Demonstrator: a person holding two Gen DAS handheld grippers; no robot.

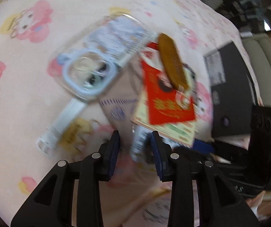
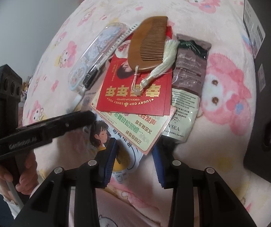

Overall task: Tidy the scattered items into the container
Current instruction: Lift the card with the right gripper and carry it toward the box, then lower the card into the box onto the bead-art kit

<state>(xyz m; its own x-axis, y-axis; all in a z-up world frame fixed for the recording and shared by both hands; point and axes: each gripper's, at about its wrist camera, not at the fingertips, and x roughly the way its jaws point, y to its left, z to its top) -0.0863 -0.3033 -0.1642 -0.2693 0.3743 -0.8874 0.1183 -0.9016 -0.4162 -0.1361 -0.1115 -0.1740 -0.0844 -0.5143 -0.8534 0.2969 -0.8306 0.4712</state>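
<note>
Both grippers, left (image 1: 135,151) & right (image 2: 135,160), wide open, holding nothing; comb (image 2: 147,44) atop red card (image 2: 135,94) on bed may slide off if card's lifted

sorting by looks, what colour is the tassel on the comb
Cream white, tied to the brown comb. The tassel shows best in the right wrist view.

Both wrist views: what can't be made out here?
- Left view: motion blur smears the card print and the clear case.
- Right view: the box is cut by the right edge; its opening is unseen.
- Right view: the illustrated sheet is partly covered by cards and the right gripper.
</note>
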